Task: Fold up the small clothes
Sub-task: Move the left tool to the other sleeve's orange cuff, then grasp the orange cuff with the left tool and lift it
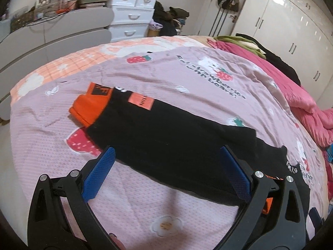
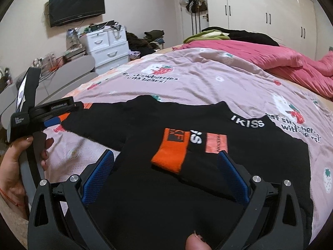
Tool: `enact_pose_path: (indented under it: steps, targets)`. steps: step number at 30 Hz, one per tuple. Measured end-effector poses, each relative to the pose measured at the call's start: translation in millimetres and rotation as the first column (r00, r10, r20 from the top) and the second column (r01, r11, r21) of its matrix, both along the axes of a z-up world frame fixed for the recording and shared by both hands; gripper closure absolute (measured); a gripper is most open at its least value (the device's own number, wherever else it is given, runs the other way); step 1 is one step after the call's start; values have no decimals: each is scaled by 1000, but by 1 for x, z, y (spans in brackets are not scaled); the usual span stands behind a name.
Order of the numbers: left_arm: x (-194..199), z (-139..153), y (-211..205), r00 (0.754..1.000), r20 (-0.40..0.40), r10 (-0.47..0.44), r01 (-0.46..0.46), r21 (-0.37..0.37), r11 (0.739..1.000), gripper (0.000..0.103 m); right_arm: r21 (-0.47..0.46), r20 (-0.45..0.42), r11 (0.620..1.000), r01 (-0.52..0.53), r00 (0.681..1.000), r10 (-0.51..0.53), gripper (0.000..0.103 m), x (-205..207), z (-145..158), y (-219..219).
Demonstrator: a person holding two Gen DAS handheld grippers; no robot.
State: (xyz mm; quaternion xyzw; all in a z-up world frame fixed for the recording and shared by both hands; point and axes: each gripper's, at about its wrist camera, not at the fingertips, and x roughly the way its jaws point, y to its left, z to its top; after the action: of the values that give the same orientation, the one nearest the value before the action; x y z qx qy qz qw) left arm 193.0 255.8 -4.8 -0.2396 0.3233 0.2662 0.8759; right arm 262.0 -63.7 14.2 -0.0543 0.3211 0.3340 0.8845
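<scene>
A black top with orange cuffs (image 1: 166, 133) lies flat on the pink strawberry bedspread (image 1: 158, 79). One sleeve runs out to the left, ending in an orange cuff (image 1: 88, 108). In the right wrist view the other sleeve is folded over the black top's body (image 2: 145, 187), its orange cuff (image 2: 171, 152) lying on top. My left gripper (image 1: 166, 156) is open over the sleeve's near edge, holding nothing. My right gripper (image 2: 166, 160) is open above the body, next to the folded cuff. The left gripper (image 2: 54, 121) also shows at the left of the right wrist view.
A pink quilt (image 2: 270, 60) and a pile of dark and green clothes (image 2: 229, 34) lie at the far right of the bed. A white drawer unit (image 2: 106, 45) and a grey headboard (image 1: 52, 41) stand beyond the bed. White wardrobes (image 2: 270, 10) line the far wall.
</scene>
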Motion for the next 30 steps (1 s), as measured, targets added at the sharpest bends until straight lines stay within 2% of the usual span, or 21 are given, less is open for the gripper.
enact_pose_path:
  steps: [12,24,30]
  targets:
    - [-4,-17,27,997,-42,68,-69,-20,997,9,-64,13,994,-84,996,85,5,-15,-14,34]
    - [0,-49,57,989,-82,125,-131,-62,989,9,-66,-17,995,-71,997,70,5,-12,-24,30]
    - [5,-53,71,990,-41,134,-137,-75,988,9,-45,-30,998,-39,999,38,5,-6,-23,19]
